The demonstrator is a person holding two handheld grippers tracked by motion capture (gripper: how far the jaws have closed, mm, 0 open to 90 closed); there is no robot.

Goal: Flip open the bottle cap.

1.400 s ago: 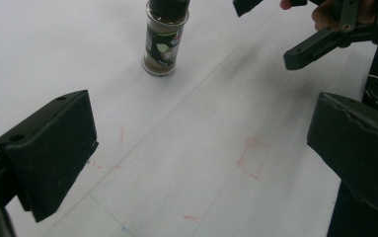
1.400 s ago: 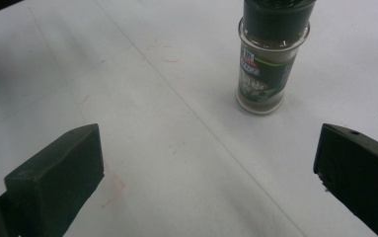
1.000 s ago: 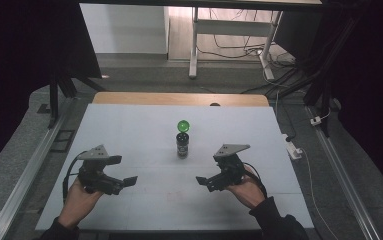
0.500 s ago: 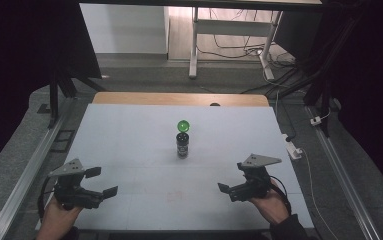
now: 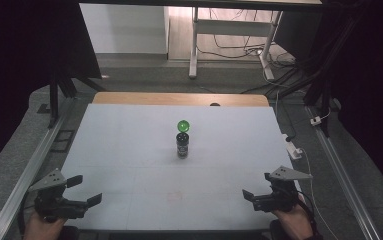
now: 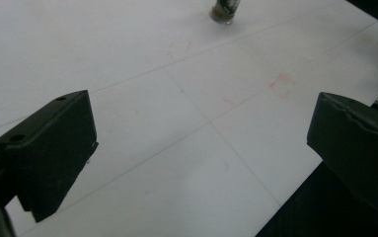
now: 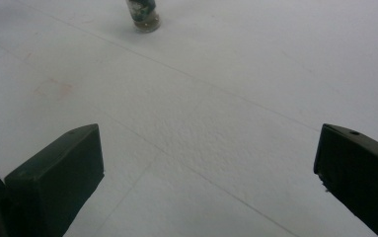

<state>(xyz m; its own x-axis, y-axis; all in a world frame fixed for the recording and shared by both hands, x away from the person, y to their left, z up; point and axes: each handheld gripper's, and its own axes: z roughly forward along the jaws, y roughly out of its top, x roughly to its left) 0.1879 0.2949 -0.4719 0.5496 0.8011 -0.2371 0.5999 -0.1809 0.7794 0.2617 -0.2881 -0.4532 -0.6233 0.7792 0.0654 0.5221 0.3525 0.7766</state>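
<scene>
From the high view a small dark bottle (image 5: pixel 182 145) stands upright mid-counter (image 5: pixel 129 150) with a green ball (image 5: pixel 183 125) just behind it, well apart from the left gripper (image 5: pixel 84 191) and right gripper (image 5: pixel 254 194), while each gripper view adds wide-spread, empty fingers (image 6: pixel 48 148) (image 7: pixel 58 173) and faint red marks (image 6: pixel 281 85).

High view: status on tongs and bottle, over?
Left tongs open, right tongs open, both at near table corners. Bottle upright mid-table, green ball just behind it, untouched. Nothing between tongs and bottle.
</scene>
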